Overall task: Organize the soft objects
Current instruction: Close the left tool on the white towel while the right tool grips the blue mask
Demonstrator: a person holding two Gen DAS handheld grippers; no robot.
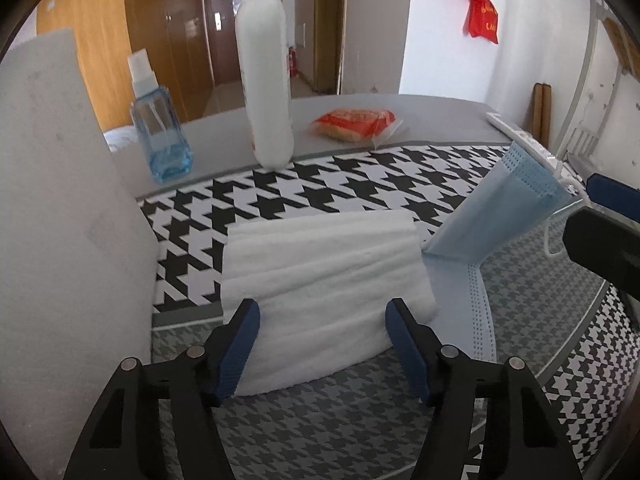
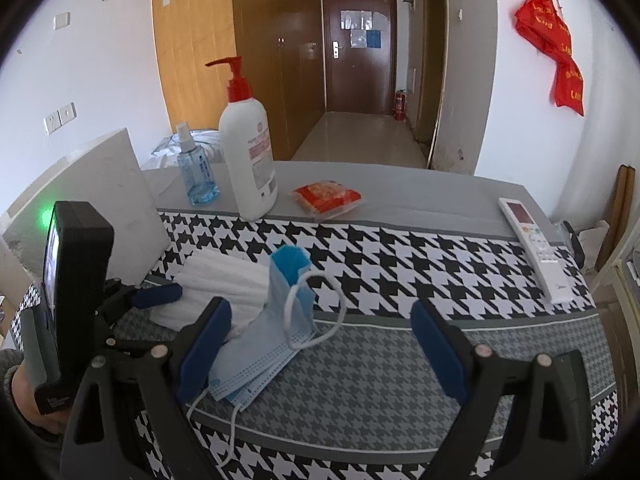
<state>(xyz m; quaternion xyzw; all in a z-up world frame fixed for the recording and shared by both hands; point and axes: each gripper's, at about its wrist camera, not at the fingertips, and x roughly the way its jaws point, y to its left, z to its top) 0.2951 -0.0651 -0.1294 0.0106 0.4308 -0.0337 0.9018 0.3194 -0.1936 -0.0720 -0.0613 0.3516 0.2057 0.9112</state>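
Note:
A folded white cloth [image 1: 324, 280] lies on the houndstooth table cover, and it also shows in the right wrist view [image 2: 224, 284]. A blue face mask [image 1: 500, 216] lies bent beside it on the right, one half standing up; it also shows in the right wrist view [image 2: 276, 328]. My left gripper [image 1: 320, 344] is open, its fingers either side of the cloth's near edge. My right gripper [image 2: 320, 348] is open and empty, its left finger [image 2: 204, 348] close to the mask.
A white pump bottle [image 2: 248, 160], a blue spray bottle [image 2: 196, 176] and a red snack packet [image 2: 326, 196] stand at the table's back. A white remote [image 2: 536, 248] lies at the right. A white board [image 1: 60, 240] stands at the left.

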